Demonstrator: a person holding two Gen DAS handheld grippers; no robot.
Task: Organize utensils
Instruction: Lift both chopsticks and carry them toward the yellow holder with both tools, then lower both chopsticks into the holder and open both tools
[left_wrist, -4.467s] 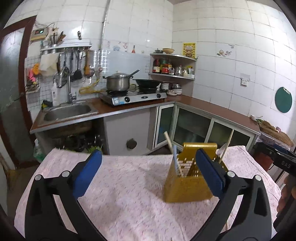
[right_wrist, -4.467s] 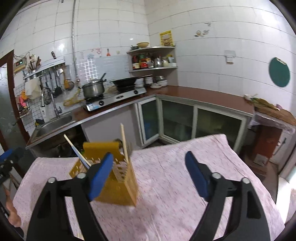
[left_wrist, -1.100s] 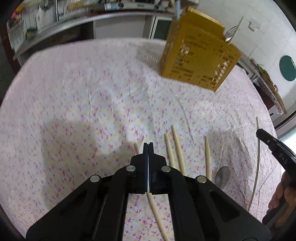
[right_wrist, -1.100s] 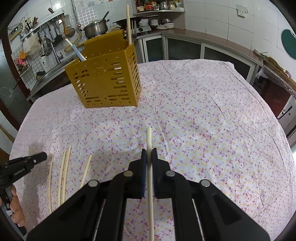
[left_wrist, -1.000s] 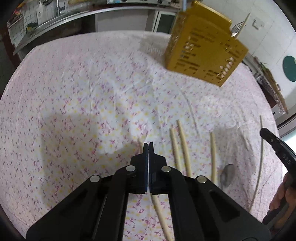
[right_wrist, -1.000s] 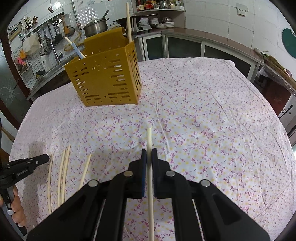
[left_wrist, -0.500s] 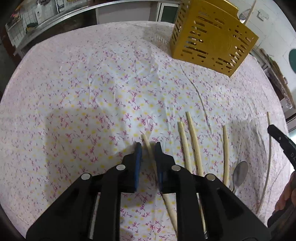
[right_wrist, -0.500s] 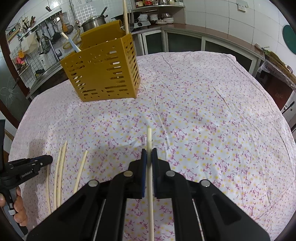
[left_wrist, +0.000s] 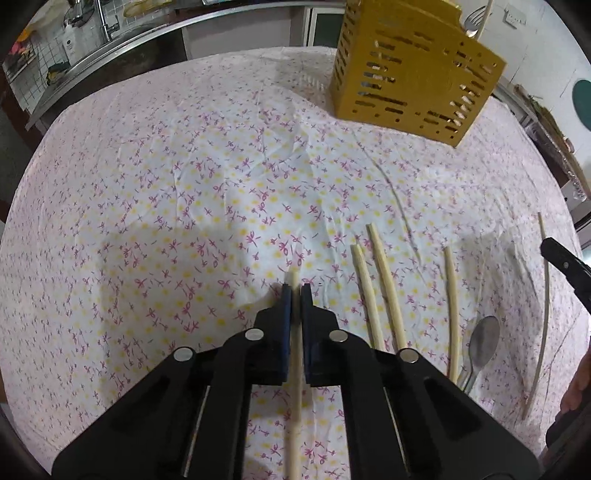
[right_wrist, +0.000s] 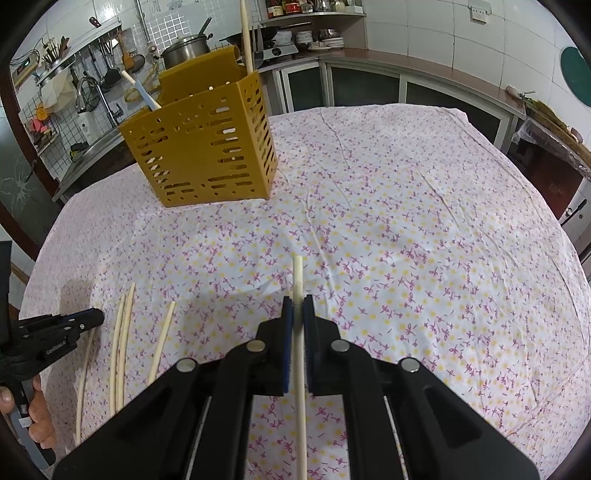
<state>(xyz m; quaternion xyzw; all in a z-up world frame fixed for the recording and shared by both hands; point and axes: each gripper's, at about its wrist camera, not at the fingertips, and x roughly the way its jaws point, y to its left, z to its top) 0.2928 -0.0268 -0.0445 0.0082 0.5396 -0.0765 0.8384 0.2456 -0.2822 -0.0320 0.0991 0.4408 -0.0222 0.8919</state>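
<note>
My left gripper (left_wrist: 294, 291) is closing its jaws on a pale chopstick (left_wrist: 294, 391) that runs between the pads, tip just past them, low over the cloth. My right gripper (right_wrist: 297, 306) is shut on another chopstick (right_wrist: 298, 277), held above the table. The yellow slotted holder (right_wrist: 207, 147) stands at the far left of the right wrist view with a chopstick (right_wrist: 245, 33) upright in it. The holder (left_wrist: 413, 70) is at the upper right of the left wrist view. Three loose chopsticks (left_wrist: 386, 288) and a metal spoon (left_wrist: 482, 339) lie right of the left gripper.
A flowered tablecloth (right_wrist: 406, 221) covers the table, which drops off at its far edge. Behind stand a kitchen counter with sink (right_wrist: 92, 96) and stove. A person's hand (right_wrist: 37, 417) holds the left gripper's handle at the lower left.
The left gripper's jaws opened over a chopstick on the cloth and closed again around it. The right gripper kept still with its chopstick.
</note>
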